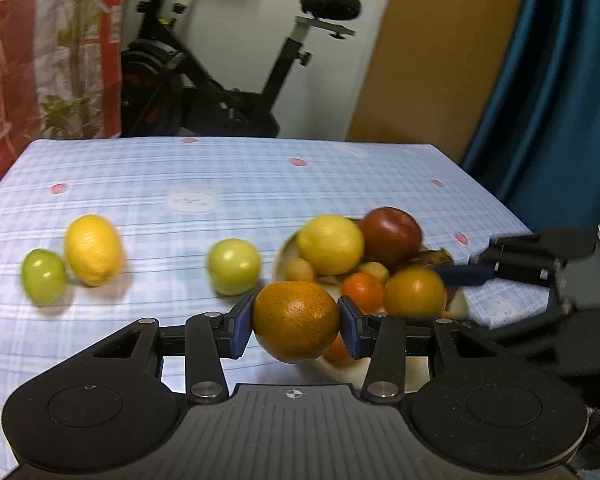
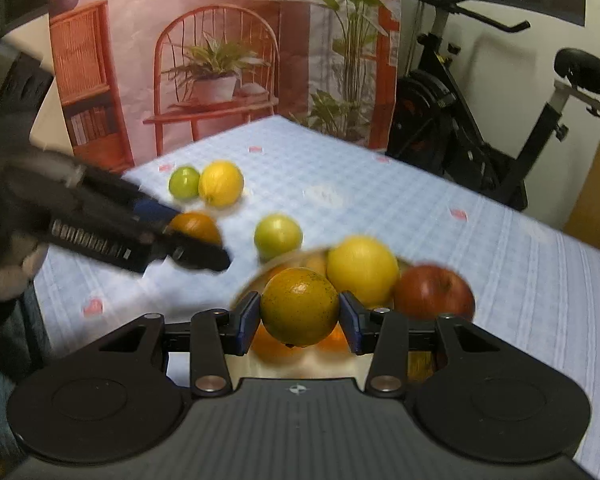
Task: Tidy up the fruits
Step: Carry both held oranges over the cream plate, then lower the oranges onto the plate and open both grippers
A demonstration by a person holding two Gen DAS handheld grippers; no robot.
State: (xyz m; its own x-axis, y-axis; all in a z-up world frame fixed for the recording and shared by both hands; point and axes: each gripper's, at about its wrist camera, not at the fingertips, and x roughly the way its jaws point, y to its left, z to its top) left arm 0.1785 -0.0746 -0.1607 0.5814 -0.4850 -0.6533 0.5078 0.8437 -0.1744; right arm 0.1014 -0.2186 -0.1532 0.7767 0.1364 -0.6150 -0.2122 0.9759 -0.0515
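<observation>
My left gripper (image 1: pixel 296 326) is shut on a speckled orange (image 1: pixel 296 322), held above the near left edge of the fruit plate (image 1: pixel 281 256). My right gripper (image 2: pixel 299 314) is shut on another speckled orange (image 2: pixel 299 306), held over the same plate (image 2: pixel 244 294). The plate holds a lemon (image 1: pixel 331 244), a red apple (image 1: pixel 391 235), a small tangerine (image 1: pixel 363 291) and other small fruit. On the cloth left of the plate lie a green fruit (image 1: pixel 233 266), a lemon (image 1: pixel 93 249) and another green fruit (image 1: pixel 44 277). The right gripper (image 1: pixel 466 274) shows at the right of the left wrist view.
The table has a blue checked cloth (image 1: pixel 220 176). An exercise bike (image 1: pixel 220 72) stands behind it, a printed backdrop (image 2: pixel 220 60) to the left, and a blue curtain (image 1: pixel 560 100) to the right. The person's hand and left gripper (image 2: pixel 198 238) cross the left of the right wrist view.
</observation>
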